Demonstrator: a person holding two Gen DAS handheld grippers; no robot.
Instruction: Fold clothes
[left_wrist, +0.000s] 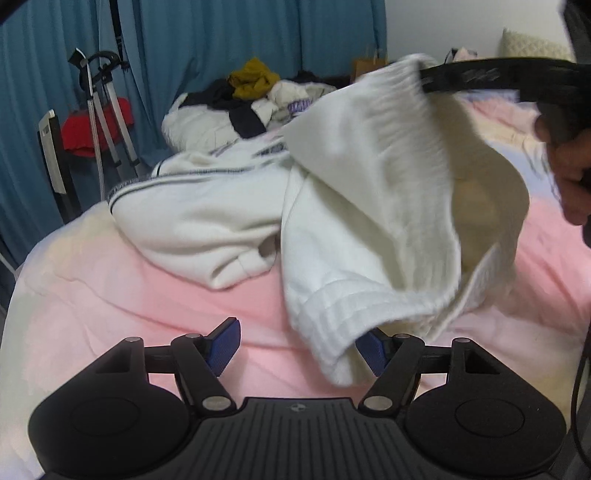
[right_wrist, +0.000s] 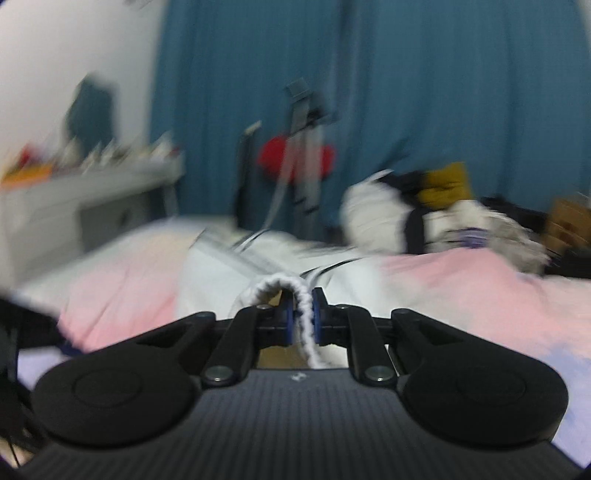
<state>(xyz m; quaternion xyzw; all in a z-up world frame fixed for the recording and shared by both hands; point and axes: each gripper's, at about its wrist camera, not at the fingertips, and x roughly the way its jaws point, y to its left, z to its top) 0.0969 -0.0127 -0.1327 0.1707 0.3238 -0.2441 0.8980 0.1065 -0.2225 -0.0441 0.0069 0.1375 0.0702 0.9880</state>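
White sweater (left_wrist: 229, 206) lies rumpled across the middle of the pink bedspread (left_wrist: 110, 295), one part lifted toward the upper right of the left wrist view, its ribbed cuff (left_wrist: 332, 332) hanging down to the lower centre. Right gripper (right_wrist: 303, 317) is clamped on a ribbed white edge of the sweater (its view is blurred, but the cloth plainly sits pinched between the blue pads). Left gripper (left_wrist: 297, 349) stands open just below the hanging cuff; the cloth drapes over its right pad (left_wrist: 371, 350), the left pad bare, no pinch. The lifted part runs long from the upper right down to the lower centre, so the loose end sits nearest the left gripper, which likely need only rise a little and close. A hand (left_wrist: 569, 177) holds the right tool at the right edge. Beyond: a pile of clothes (left_wrist: 258, 96) at the far end of the bed, blue curtains (left_wrist: 221, 37), and a metal stand (left_wrist: 107, 110) with something red (left_wrist: 79, 129) at upper left.
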